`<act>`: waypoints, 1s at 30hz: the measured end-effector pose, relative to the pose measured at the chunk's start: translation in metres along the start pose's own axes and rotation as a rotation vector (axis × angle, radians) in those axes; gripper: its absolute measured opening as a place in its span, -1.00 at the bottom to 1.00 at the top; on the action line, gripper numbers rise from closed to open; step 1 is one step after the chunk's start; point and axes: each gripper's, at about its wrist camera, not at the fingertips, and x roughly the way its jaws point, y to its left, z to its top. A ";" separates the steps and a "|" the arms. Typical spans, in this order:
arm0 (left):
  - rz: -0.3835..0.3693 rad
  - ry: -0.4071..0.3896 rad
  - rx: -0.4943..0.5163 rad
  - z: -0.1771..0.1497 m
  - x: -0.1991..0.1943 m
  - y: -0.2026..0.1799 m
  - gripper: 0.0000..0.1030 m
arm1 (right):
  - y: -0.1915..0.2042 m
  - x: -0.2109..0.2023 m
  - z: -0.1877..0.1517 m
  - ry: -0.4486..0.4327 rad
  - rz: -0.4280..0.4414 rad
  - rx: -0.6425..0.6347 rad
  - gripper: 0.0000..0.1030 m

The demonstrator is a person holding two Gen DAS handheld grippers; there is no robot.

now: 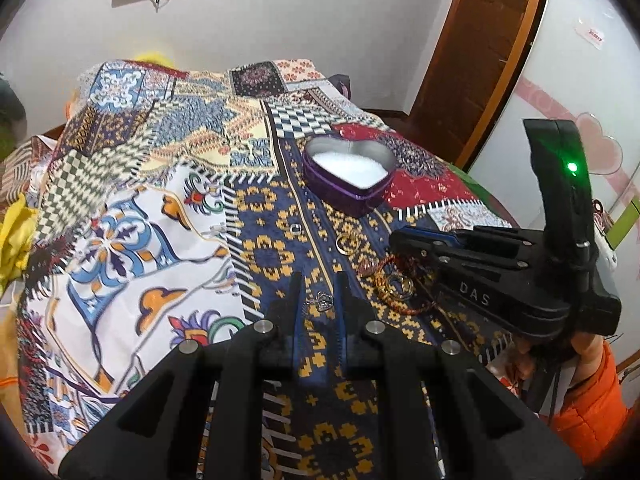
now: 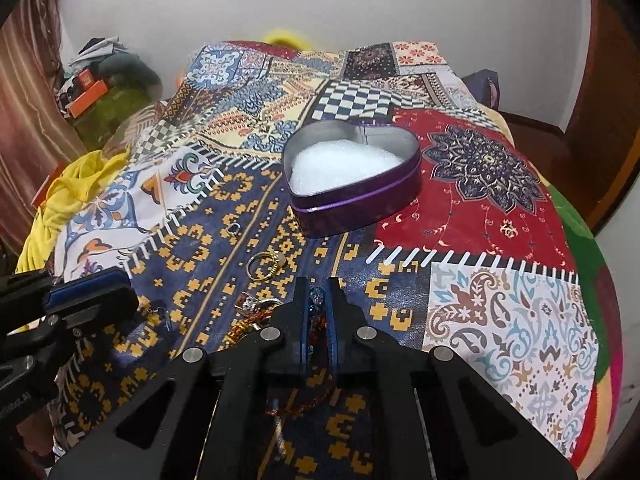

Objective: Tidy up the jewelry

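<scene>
A purple heart-shaped tin point(image 1: 352, 196) with white padding stands open on the patterned cloth; it also shows in the right wrist view point(image 2: 356, 206). My left gripper point(image 1: 319, 280) is open, its fingers on either side of a small silver charm point(image 1: 321, 301). My right gripper point(image 2: 317, 286) is shut on a beaded bracelet point(image 2: 317, 306) whose red cord trails below. Gold rings point(image 1: 347, 243) and a small silver ring point(image 1: 295, 228) lie in front of the tin. A gold coil piece with red cord point(image 1: 394, 285) lies by the right gripper's body.
The patterned cloth point(image 2: 500, 320) covers a round table. Yellow fabric point(image 2: 68, 196) is heaped at the left edge. A wooden door frame point(image 1: 480, 60) and a white appliance stand to the right. A cluttered green stand point(image 2: 104, 100) is far left.
</scene>
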 end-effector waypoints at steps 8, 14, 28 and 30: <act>0.011 -0.076 0.018 0.021 -0.023 -0.008 -0.75 | 0.004 -0.036 0.014 -0.088 -0.003 -0.018 -0.87; 0.012 -0.124 0.047 0.040 -0.033 -0.017 -0.75 | 0.006 -0.062 0.031 -0.165 -0.011 -0.026 -0.87; -0.035 -0.117 0.076 0.084 -0.001 -0.023 -0.75 | -0.005 -0.078 0.066 -0.257 -0.023 -0.019 -0.87; -0.042 -0.104 0.072 0.090 0.009 -0.022 -0.75 | -0.007 -0.075 0.073 -0.261 -0.020 -0.022 -0.87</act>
